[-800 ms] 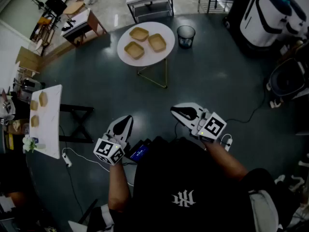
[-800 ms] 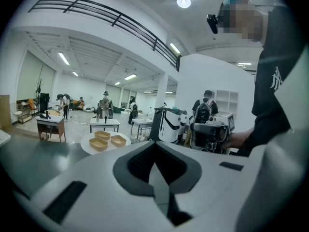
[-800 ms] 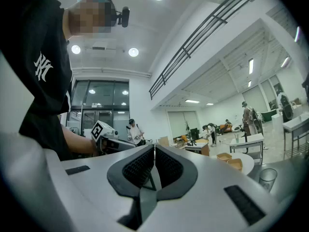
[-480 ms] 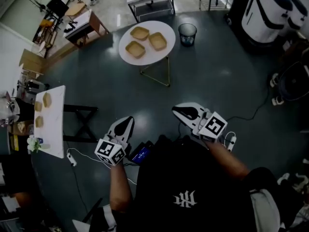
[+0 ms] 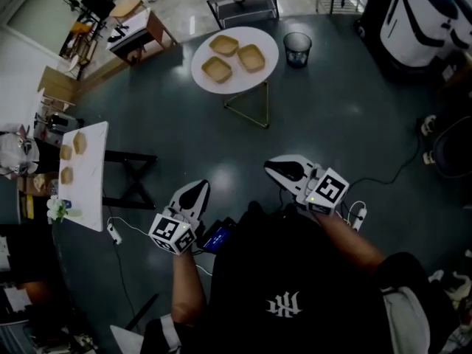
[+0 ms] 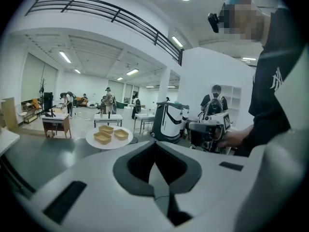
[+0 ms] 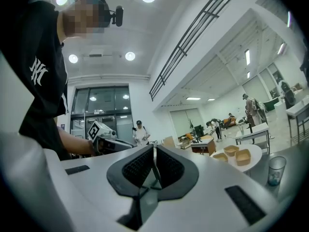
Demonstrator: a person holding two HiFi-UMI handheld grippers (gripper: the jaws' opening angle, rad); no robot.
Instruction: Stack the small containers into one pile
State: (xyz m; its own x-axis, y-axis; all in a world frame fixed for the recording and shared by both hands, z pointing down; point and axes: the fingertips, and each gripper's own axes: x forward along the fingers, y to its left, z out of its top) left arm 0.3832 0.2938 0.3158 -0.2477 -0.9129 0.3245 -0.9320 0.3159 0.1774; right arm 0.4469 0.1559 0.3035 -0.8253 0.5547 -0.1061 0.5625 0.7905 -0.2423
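The three containers (image 5: 251,57) sit apart from each other on the round table (image 5: 247,82) at the top middle of the head view. None are nested yet, so as far as I can judge the stacking hasn't started. Both grippers are down in the lower middle of the frame, well apart from the table. The left gripper (image 5: 198,187) has its jaws pressed together on nothing, and the right gripper (image 5: 272,167) is closed up and empty too. So the step in hand looks like just getting over there. I'd close the distance first and spread one set of jaws before reaching. Then pinch one container by a side wall near the rim and drop it squarely into a neighbour, steadying the bottom one with the other gripper so it doesn't skid. View-wise, only the head view gives the layout from above, plus the bin (image 5: 297,49) just beside the table and a side table (image 5: 88,190) at the left edge with small tan things I can't identify. The gripper views give the low angle and show the jaws meeting, which the head view can't.
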